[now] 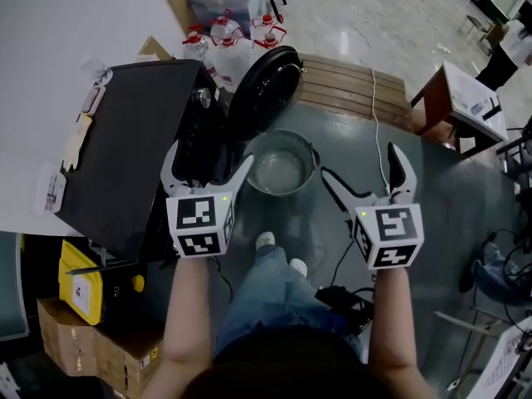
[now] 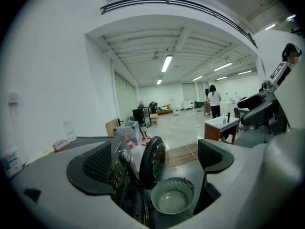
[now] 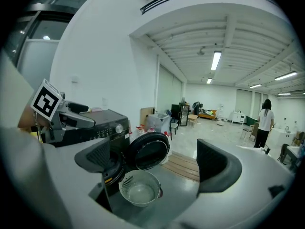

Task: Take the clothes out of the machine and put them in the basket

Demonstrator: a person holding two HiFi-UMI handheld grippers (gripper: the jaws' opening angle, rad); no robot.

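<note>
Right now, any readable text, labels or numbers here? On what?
None legible.
Stickers on washing machine top: too small.
Yellow box label: blurred.
Control panel: too small.
Cubes on left hand-held gripper and right hand-held gripper: square patterns, no words.

**Large open lab hall with a laundry set-up**

The place was a wide, white-walled hall. Long strip lights ran back along a beamed ceiling at the upper centre of the left gripper view. A black washing machine stood on the glossy grey floor at the left of the head view. Water bottles crowded above it and cardboard boxes sat at the lower left. A counter stood at the upper right, and a person stood far back among scattered furniture.
</note>
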